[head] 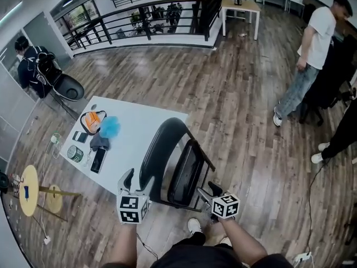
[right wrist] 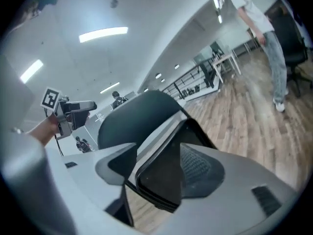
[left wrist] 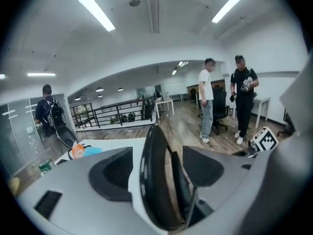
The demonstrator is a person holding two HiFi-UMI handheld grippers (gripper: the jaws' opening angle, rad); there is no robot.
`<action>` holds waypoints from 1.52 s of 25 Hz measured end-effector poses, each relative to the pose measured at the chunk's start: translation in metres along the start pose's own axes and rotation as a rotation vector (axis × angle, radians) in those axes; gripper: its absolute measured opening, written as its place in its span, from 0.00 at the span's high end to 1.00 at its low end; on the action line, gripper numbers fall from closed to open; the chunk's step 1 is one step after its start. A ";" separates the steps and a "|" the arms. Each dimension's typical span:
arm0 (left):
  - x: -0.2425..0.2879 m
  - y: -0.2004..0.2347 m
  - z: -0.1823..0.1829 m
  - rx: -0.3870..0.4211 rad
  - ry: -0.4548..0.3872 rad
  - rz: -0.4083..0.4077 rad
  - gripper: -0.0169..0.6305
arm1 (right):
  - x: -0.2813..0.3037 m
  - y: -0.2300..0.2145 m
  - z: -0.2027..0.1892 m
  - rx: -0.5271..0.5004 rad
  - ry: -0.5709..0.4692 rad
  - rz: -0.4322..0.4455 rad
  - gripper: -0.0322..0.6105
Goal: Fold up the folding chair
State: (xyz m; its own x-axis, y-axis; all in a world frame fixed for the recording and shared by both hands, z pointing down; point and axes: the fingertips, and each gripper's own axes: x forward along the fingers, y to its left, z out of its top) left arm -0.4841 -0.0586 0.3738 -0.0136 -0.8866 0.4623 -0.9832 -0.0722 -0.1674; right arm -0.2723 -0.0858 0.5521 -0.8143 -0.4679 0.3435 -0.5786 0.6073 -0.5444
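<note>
The black folding chair (head: 167, 161) stands folded flat, its seat up against the backrest, leaning by the white table (head: 142, 124). My left gripper (head: 128, 178) is at the chair's left edge, open. In the left gripper view the chair (left wrist: 154, 146) appears edge-on between the wide-apart pads (left wrist: 110, 175), and I see no pad pressing on it. My right gripper (head: 209, 191) is at the chair's lower right frame, also open. In the right gripper view the chair's backrest (right wrist: 142, 114) and folded seat lie beyond the spread jaws of the right gripper (right wrist: 161, 170).
The table holds an orange pouch (head: 92, 120), a blue cloth (head: 110, 126), a phone (head: 99, 159) and a can (head: 75, 153). Yellow round stands (head: 29, 190) sit at left. A person (head: 312, 54) stands at right, another (head: 30, 66) at far left. A black railing (head: 150, 18) runs behind.
</note>
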 end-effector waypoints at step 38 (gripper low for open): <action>-0.150 -0.417 0.011 -0.132 -0.346 -0.335 0.97 | -0.440 0.023 0.050 -0.514 -0.508 -0.508 0.93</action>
State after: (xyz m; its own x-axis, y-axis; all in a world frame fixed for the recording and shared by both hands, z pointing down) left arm -0.0701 0.0995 0.3649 0.3465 -0.9256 0.1525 -0.9380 -0.3408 0.0627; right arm 0.0753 0.1021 0.3497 -0.4046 -0.9145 0.0021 -0.9139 0.4044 0.0350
